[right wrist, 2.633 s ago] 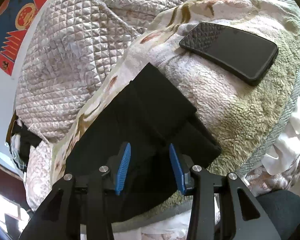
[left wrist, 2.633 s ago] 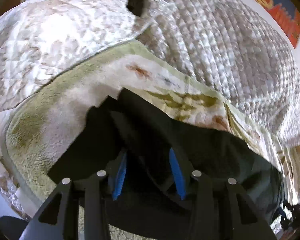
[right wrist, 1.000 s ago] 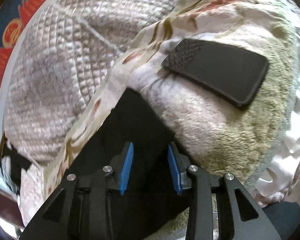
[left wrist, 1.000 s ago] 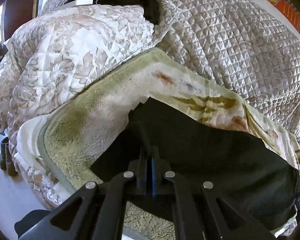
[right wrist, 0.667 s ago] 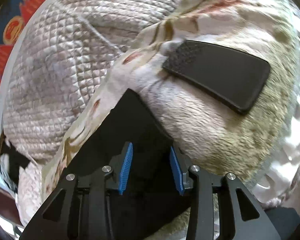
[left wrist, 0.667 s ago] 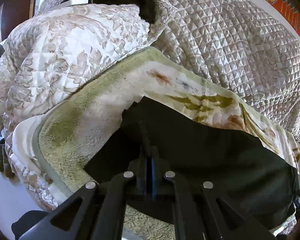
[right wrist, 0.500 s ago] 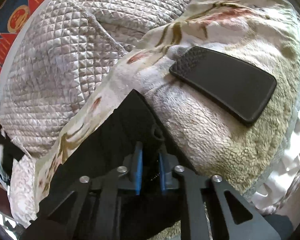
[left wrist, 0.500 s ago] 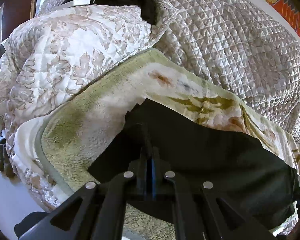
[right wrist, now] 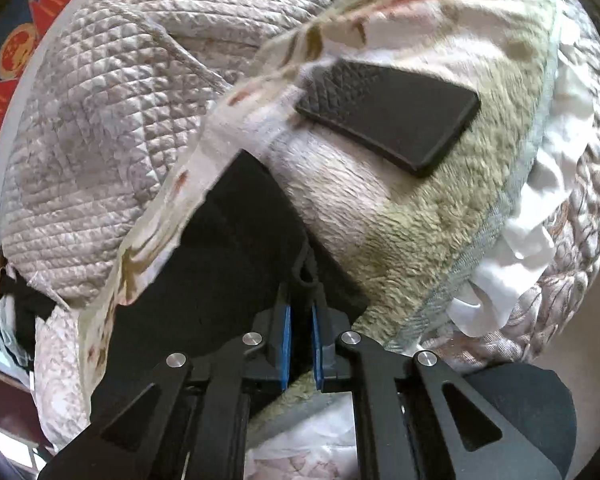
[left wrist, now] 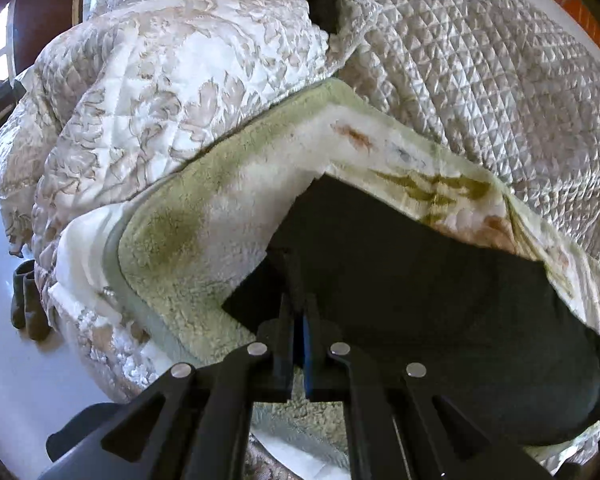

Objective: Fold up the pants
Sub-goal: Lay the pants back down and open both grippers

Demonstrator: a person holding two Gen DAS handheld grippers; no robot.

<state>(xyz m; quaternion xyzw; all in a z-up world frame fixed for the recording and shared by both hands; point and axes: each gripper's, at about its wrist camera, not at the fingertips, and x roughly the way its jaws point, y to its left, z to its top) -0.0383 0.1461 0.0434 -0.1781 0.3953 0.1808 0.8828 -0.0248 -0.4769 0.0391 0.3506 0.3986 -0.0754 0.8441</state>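
Left wrist view shows the black, soft-cloth pants [left wrist: 420, 280] spread flat on a fuzzy cream-and-green fleece blanket [left wrist: 204, 216] on the bed, running off to the right. They look light and limp, a cloth that will sag and drag between two holds, so taking them by the doubled edge at the near corners seems the sound choice (a single layer would likely slip away). Matte and dark all over, they show few creases; seams are hard to make out. The left gripper [left wrist: 299, 320] has its jaws pressed together on the near left corner of the cloth. In the right wrist view the right gripper [right wrist: 301, 320] is pinched on the opposite end, a thin cord loop bunched just ahead of its blue pads [right wrist: 286, 344]. Farther right on the blanket lies a flat black phone with a textured case [right wrist: 392, 116], apart from the pants. Beyond, a silvery quilted bedspread [left wrist: 480, 80] is heaped.
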